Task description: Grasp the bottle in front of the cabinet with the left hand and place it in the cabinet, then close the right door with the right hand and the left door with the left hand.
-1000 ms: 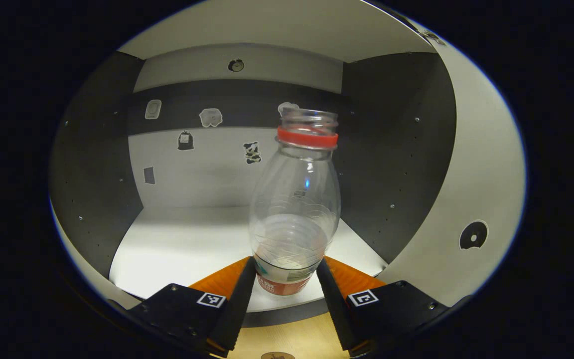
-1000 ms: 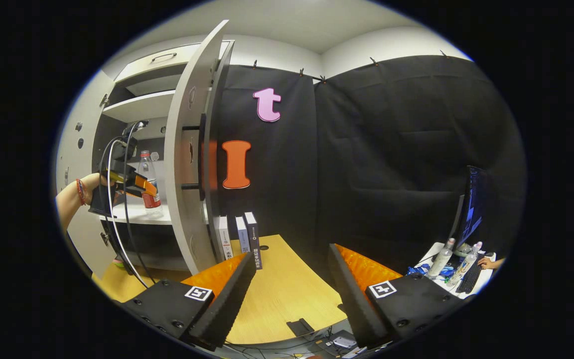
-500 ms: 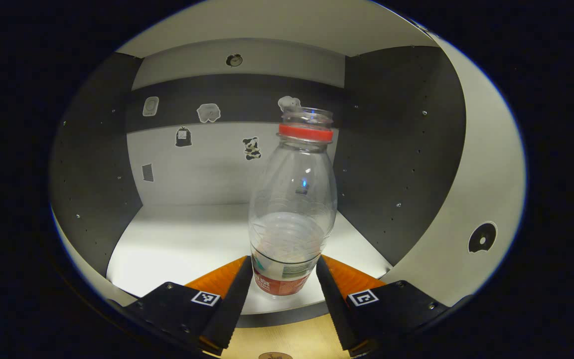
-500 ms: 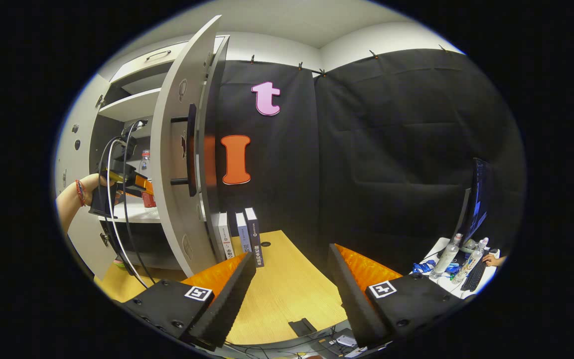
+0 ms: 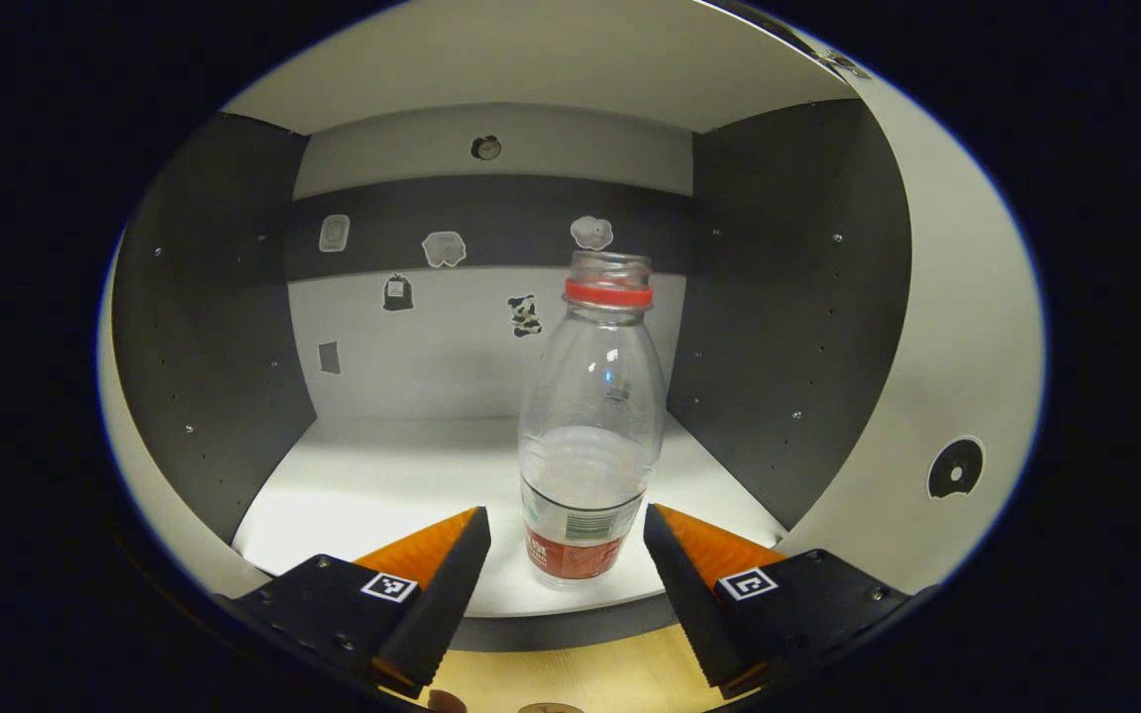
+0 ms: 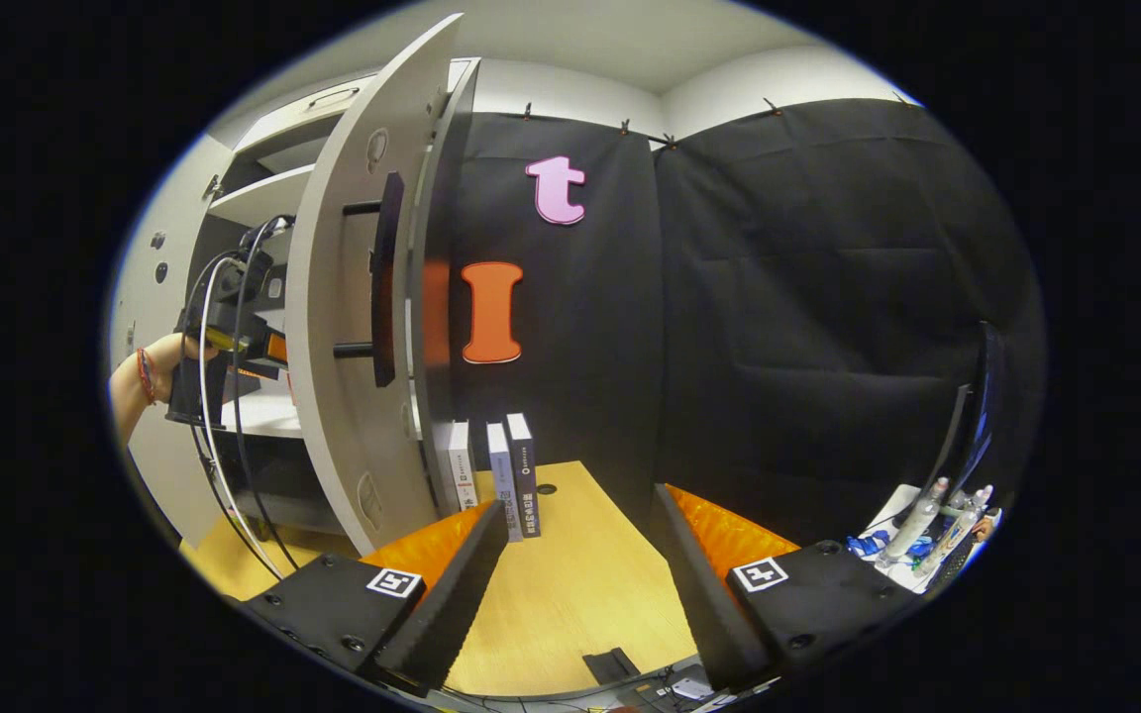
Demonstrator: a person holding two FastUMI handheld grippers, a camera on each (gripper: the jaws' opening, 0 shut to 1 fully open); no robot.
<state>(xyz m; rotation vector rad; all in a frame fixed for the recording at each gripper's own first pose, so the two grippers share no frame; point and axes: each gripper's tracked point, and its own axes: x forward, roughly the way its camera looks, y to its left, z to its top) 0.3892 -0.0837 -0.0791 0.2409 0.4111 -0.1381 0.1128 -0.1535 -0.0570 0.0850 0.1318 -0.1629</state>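
left gripper [image 5: 567, 555] open, clear of uncapped plastic bottle [image 5: 587, 436] near shelf [image 5: 363, 495] front edge | right gripper [image 6: 575, 555] open, empty | risk: withdrawing finger clips bottle, toppling it

Clear plastic bottle with red neck ring [image 5: 587, 436] upright on the white cabinet shelf [image 5: 372, 495], between the parted left claw [image 5: 563, 569] fingers.

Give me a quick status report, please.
Left gripper open, clear of bottle. Bottle upright on cabinet shelf. Right gripper open, empty. Right door open.
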